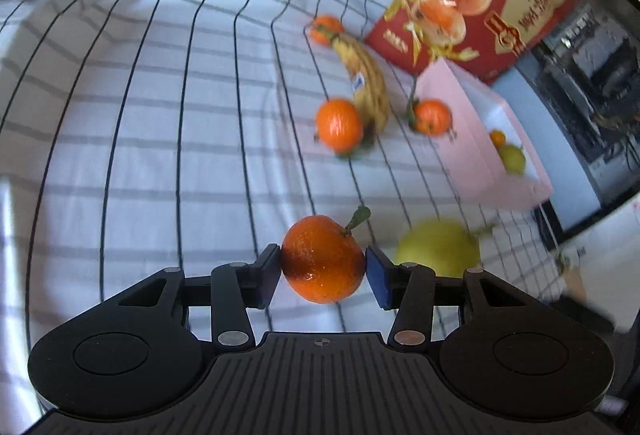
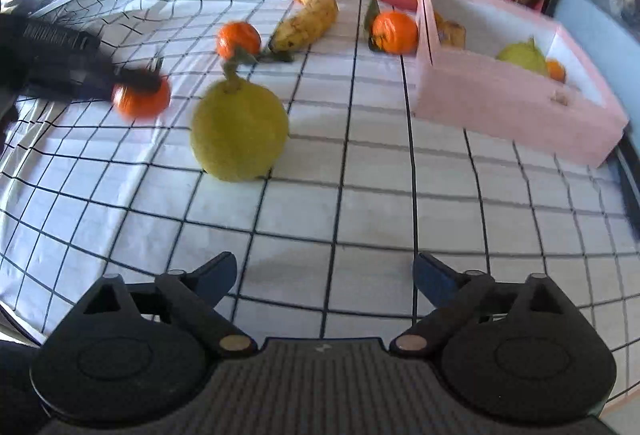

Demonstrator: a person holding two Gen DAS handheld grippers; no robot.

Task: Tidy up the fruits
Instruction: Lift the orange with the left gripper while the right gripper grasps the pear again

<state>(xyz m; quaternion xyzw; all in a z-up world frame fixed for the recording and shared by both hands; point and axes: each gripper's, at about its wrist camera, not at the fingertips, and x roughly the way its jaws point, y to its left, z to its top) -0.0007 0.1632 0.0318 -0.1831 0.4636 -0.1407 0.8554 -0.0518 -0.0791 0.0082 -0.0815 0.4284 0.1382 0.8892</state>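
Left gripper (image 1: 323,271) has its fingers clamped on a tangerine (image 1: 322,260) above the checked tabletop (image 1: 160,155), the pink box (image 1: 480,139) lying ahead toward the far right edge, while the right gripper (image 2: 325,277) hangs released, nearer the box.

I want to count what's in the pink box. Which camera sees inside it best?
The right wrist view: the pink box opens toward it, showing a yellow-green fruit and a small orange one inside. The left wrist view shows the box at an angle, farther off, with the same two fruits squeezed near its edge.
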